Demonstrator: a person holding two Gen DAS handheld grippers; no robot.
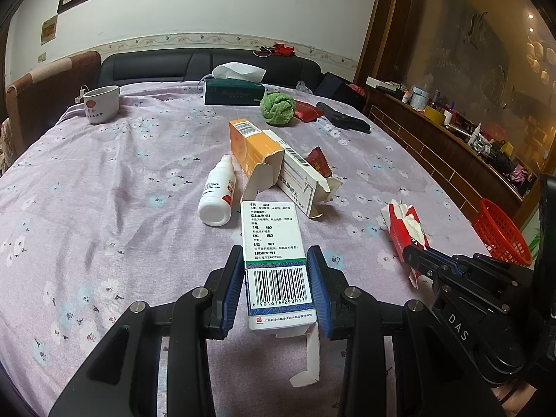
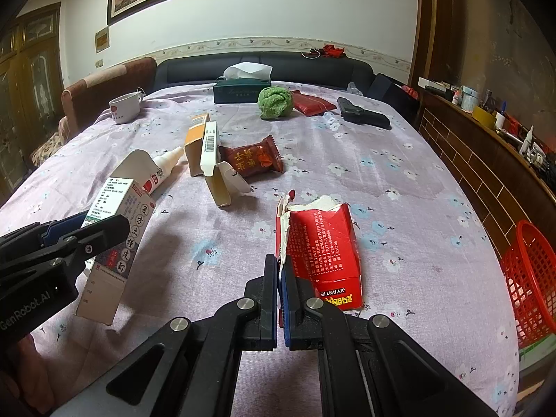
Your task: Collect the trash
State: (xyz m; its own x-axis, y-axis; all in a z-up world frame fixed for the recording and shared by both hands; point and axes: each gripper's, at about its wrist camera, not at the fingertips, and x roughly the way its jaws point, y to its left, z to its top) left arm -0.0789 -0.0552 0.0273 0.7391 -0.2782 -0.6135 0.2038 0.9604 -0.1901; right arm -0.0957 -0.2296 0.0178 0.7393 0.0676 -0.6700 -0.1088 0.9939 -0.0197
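My left gripper (image 1: 275,279) is shut on a white medicine box (image 1: 274,243) with a barcode, held above the table; the box also shows in the right wrist view (image 2: 116,222). My right gripper (image 2: 280,279) is shut on the torn edge of a red carton (image 2: 321,243), also visible in the left wrist view (image 1: 406,232). On the table lie an orange box (image 1: 252,146), a white open box (image 1: 305,180), a white bottle (image 1: 219,191) and a dark red snack wrapper (image 2: 253,160).
A red plastic basket (image 2: 531,278) stands off the table's right edge. A cup (image 1: 101,103), a tissue box (image 1: 232,92), a green cloth ball (image 1: 278,107), a red pouch (image 2: 311,102) and a black object (image 2: 363,114) sit at the far end. The tablecloth (image 1: 104,208) is lilac.
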